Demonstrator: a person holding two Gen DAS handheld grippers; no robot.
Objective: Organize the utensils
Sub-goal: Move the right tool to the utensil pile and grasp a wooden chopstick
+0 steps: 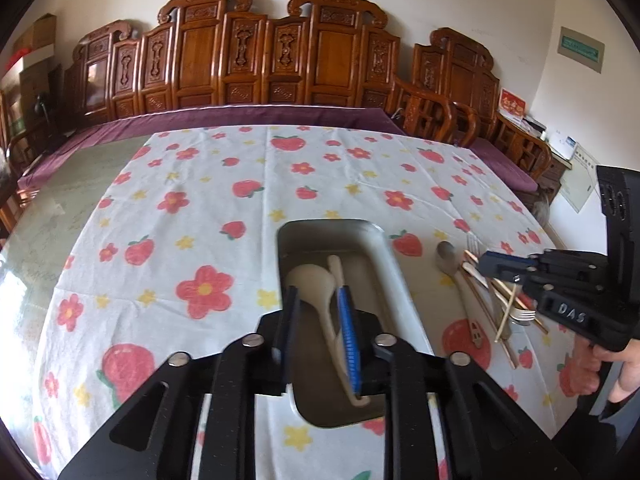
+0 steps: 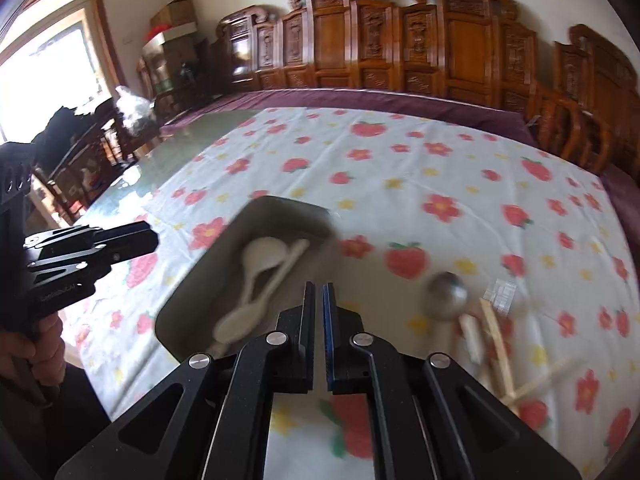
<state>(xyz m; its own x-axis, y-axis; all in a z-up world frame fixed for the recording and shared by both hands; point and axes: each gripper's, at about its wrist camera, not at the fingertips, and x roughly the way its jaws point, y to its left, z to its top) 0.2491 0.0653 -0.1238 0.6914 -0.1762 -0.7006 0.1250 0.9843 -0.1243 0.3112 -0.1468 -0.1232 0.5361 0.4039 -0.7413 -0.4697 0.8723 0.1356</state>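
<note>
The left gripper (image 1: 318, 300) hangs over the tray (image 1: 384, 264) with its jaws a little apart, and nothing is pinched between them. One white spoon (image 1: 310, 280) lies right under the gap, its handle running down past the blue pad (image 1: 349, 344). A second white utensil (image 1: 335, 266) sits beside it in the same tray; from the right wrist view both spoons (image 2: 260, 258) lie crossed inside it.

The right gripper (image 2: 319, 292) has its jaws together with nothing in them, hovering over the near right corner of the tray (image 2: 188, 300). In the left view it (image 1: 490, 266) pokes in from the right above the loose pile.

That pile is on the tablecloth (image 1: 200, 208) to the right of the tray: a metal spoon (image 1: 446, 258), a fork (image 1: 474, 242), and chopsticks (image 1: 506, 316) lying crossed over each other. There's maybe a second fork (image 1: 524, 314) at the near end, but it's blurry so I'm not sure. The metal spoon (image 2: 446, 294) and chopsticks (image 2: 496, 348) are smeared in the right view too.

A hand (image 1: 612, 364) grips the right tool's handle at the edge.
</note>
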